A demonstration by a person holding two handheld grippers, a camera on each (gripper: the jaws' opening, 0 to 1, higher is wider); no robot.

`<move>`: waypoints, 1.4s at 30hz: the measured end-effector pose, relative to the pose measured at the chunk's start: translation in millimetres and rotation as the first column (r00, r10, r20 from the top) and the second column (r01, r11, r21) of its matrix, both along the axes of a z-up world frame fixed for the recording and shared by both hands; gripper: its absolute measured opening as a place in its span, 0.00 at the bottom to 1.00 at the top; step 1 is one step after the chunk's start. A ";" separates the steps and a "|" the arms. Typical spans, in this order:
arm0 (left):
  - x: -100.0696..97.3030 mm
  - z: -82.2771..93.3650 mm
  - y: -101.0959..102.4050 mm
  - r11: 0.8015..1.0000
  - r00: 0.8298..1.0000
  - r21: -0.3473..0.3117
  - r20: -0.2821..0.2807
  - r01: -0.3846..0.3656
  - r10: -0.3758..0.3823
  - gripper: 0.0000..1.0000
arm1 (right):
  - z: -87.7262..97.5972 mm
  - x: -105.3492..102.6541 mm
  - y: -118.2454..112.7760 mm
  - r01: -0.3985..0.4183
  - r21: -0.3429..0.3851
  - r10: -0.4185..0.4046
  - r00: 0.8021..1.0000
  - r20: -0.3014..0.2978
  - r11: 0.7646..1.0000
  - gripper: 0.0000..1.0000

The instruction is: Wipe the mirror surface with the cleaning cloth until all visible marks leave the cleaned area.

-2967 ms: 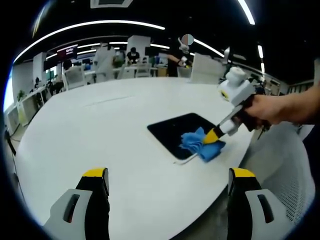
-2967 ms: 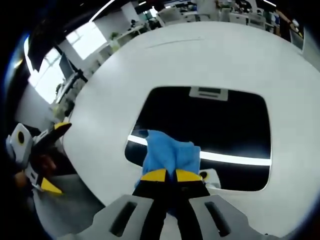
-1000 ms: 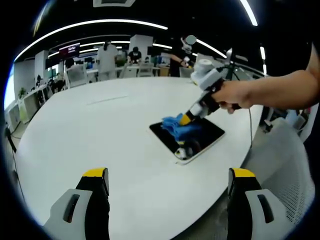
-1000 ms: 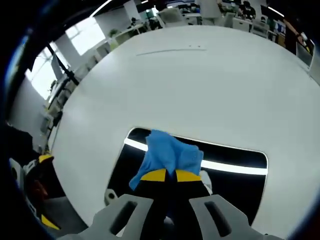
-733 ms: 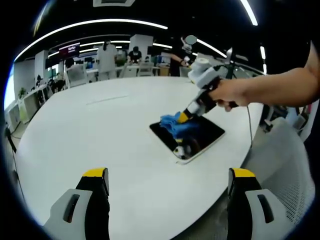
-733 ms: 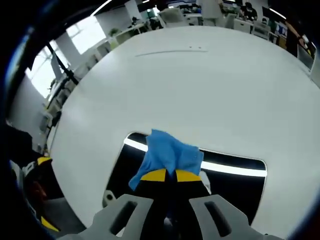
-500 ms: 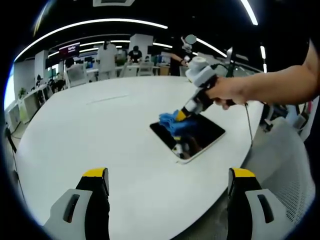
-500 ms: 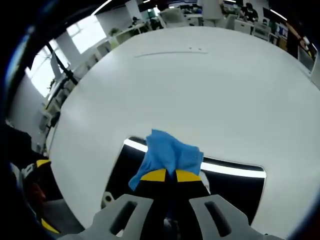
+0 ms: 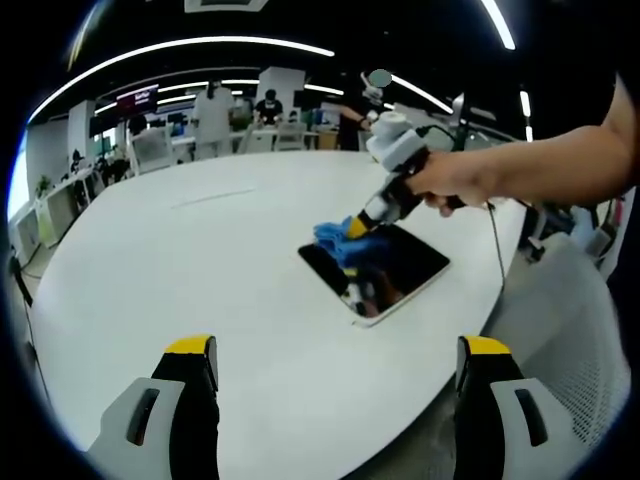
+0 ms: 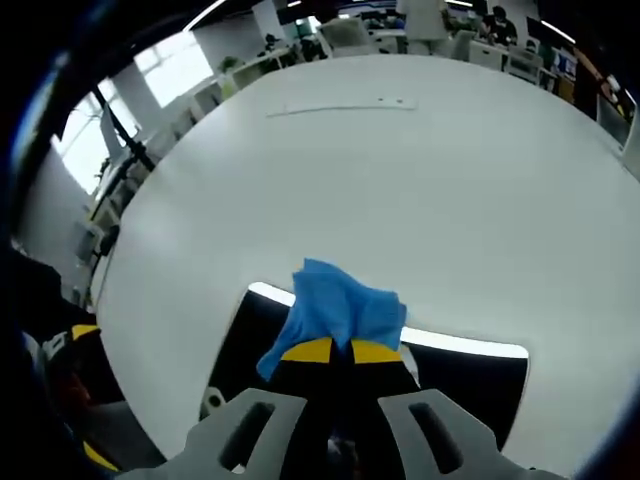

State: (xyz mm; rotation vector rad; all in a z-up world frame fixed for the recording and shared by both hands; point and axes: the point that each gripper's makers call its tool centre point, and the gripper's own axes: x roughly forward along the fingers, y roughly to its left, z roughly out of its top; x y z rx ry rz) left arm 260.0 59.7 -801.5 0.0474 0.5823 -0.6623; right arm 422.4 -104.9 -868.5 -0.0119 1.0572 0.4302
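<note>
The right gripper [image 10: 332, 350] is held in an outstretched hand [image 9: 447, 183], jaws closed tight on a blue cloth [image 10: 338, 306]. The left gripper [image 9: 335, 362] is kept low, jaws spread wide.

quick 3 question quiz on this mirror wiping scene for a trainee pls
1. True or false: the right tool is shut on the blue cleaning cloth.
2. Multiple choice: where on the mirror is the cloth in the left gripper view? A) its far corner, B) its near edge, C) off it, on the white table.
3. Fill in: the left tool holds ____.

Key: 1 true. 2 A. 3 nothing; its jaws stand wide open over the table's near edge.
</note>
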 end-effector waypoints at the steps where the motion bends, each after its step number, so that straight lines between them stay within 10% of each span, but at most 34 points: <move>1: 0.1 -0.1 -0.1 1.000 1.000 0.000 0.000 0.000 0.000 0.99 | -0.1 0.1 -0.1 0.000 0.001 0.000 1.000 0.000 1.000 0.00; 42: 1.8 0.7 1.8 1.000 1.000 0.000 0.007 -0.013 0.013 0.99 | 1.3 0.7 -12.5 -0.016 -0.004 0.016 1.000 -0.015 1.000 0.00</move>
